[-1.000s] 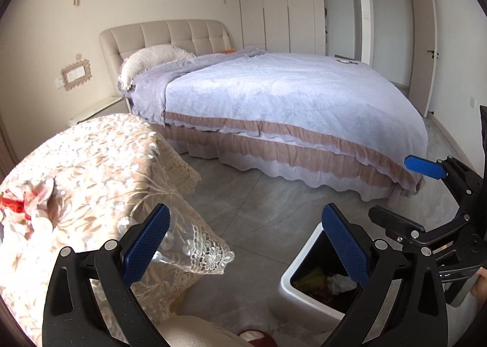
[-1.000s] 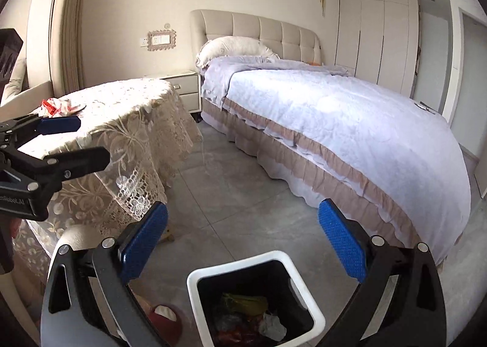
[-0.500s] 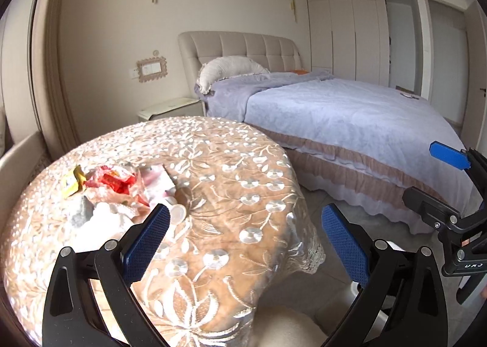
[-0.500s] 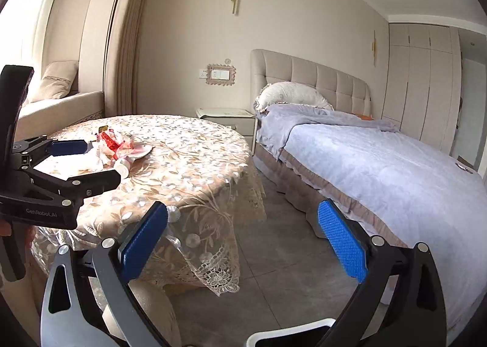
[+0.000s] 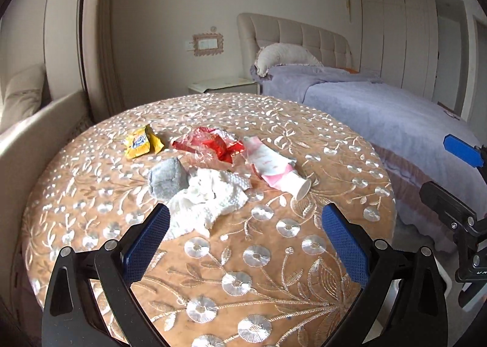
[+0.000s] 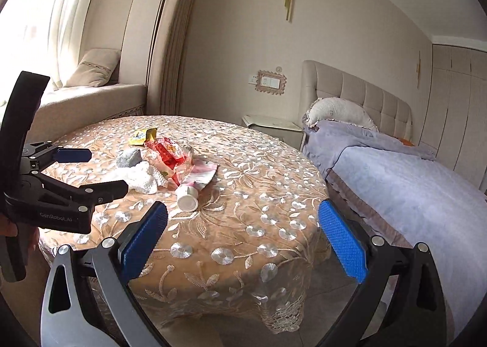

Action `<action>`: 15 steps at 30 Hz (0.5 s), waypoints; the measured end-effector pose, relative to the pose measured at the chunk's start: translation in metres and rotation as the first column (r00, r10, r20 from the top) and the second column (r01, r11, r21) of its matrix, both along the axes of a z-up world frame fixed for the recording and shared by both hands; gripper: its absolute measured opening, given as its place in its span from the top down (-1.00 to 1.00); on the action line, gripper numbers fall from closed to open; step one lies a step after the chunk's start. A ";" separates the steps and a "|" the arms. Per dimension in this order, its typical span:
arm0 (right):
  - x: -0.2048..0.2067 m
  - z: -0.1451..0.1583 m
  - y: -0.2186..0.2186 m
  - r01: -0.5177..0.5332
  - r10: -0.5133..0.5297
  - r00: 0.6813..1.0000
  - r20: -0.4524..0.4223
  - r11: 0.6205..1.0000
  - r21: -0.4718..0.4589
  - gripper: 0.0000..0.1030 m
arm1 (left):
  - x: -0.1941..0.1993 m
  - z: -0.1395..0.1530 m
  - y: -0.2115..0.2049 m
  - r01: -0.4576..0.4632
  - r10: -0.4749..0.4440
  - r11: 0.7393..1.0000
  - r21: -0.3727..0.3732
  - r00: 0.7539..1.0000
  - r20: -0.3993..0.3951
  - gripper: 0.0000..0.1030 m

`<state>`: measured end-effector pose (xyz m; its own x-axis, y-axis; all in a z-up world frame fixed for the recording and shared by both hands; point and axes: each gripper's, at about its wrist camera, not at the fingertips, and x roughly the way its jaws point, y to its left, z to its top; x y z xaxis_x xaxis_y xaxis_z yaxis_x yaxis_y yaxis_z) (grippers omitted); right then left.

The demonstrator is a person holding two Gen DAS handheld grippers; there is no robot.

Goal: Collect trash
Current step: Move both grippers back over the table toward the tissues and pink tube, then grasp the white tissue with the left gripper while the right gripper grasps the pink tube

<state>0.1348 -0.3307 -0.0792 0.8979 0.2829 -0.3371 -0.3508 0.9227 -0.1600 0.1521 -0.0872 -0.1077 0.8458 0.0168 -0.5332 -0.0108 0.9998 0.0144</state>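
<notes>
The trash pile (image 5: 210,170) is seen on the desk (image 5: 274,271), just ahead of the left hand-held gripper (image 5: 243,234), which is nearer. The right hand-held gripper (image 6: 243,234) is farther off. Both are held wide open, empty.

A squeezed tube (image 5: 275,167), wrappers (image 5: 213,144) and tissues (image 5: 207,199) are clustered on the table (image 5: 304,271) — the bed (image 5: 380,109) is set behind it, rightward.

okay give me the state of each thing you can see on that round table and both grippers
Left gripper: open, empty.
Right gripper: open, empty.
White tissue: crumpled, on table.
Grey wad: balled up.
Pink tube: lying flat, capped.
Red wrapper: crumpled, torn open.
Yellow wrapper: lying flat.
</notes>
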 end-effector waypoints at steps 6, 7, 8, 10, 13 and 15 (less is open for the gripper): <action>0.017 -0.003 0.028 -0.047 0.046 0.999 -0.013 0.999 -0.027 -0.91 | 0.021 -0.007 0.036 -0.043 0.038 0.997 -0.070 0.997 -0.066 -0.91; 0.020 -0.003 0.031 -0.052 0.052 0.999 -0.015 0.998 -0.031 -0.91 | 0.026 -0.009 0.039 -0.045 0.039 0.996 -0.082 0.996 -0.077 -0.91; 0.023 -0.004 0.034 -0.058 0.057 0.998 -0.018 0.998 -0.035 -0.91 | 0.031 -0.010 0.041 -0.047 0.038 0.995 -0.094 0.995 -0.091 -0.91; 0.030 -0.006 0.038 -0.066 0.065 0.998 -0.025 0.997 -0.040 -0.91 | 0.041 -0.013 0.045 -0.056 0.042 0.992 -0.114 0.992 -0.121 -0.91; 0.040 -0.010 0.043 -0.071 0.069 0.997 -0.042 0.996 -0.048 -0.91 | 0.059 -0.020 0.049 -0.073 0.045 0.987 -0.142 0.981 -0.186 -0.91; 0.046 -0.012 0.044 -0.071 0.069 0.996 -0.053 0.996 -0.050 -0.91 | 0.070 -0.025 0.051 -0.083 0.049 0.986 -0.143 0.973 -0.226 -0.91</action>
